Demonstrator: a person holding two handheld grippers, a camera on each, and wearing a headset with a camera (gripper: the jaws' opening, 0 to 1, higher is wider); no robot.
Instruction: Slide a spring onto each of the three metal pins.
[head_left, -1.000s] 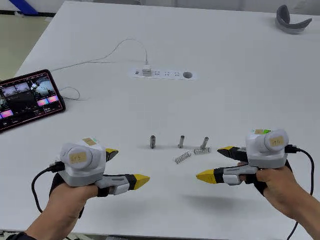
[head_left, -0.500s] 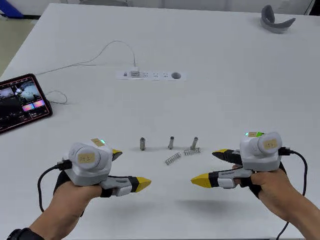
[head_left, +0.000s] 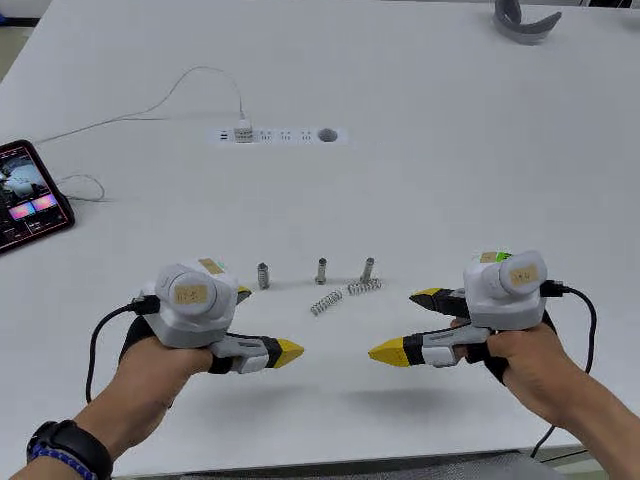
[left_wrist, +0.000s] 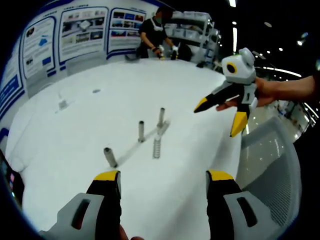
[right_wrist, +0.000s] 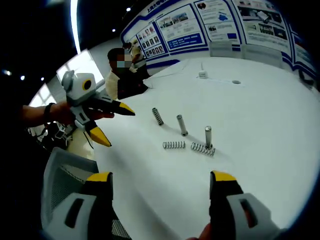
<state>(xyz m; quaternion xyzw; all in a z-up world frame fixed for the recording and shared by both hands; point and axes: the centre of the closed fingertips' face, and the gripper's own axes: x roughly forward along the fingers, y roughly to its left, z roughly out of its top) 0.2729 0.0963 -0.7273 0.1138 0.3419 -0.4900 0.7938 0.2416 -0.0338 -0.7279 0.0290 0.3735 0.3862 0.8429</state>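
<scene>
Three short metal pins stand upright in a row on the white table. The left pin carries a spring. The middle pin and right pin are bare. Two loose springs lie flat beside them, one in front of the middle pin, one at the right pin's foot. My left gripper hovers open, near and left of the pins. My right gripper hovers open, near and right of them. Both hold nothing.
A white power strip with a plugged cable lies farther back. A tablet sits at the left edge, a grey curved band at the far right. A mesh chair stands by the near table edge. A person is at the far end.
The head camera has tilted, so the whole picture has shifted left and up. Both grippers stay open and low near the front edge; the left one has edged slightly toward the pins.
</scene>
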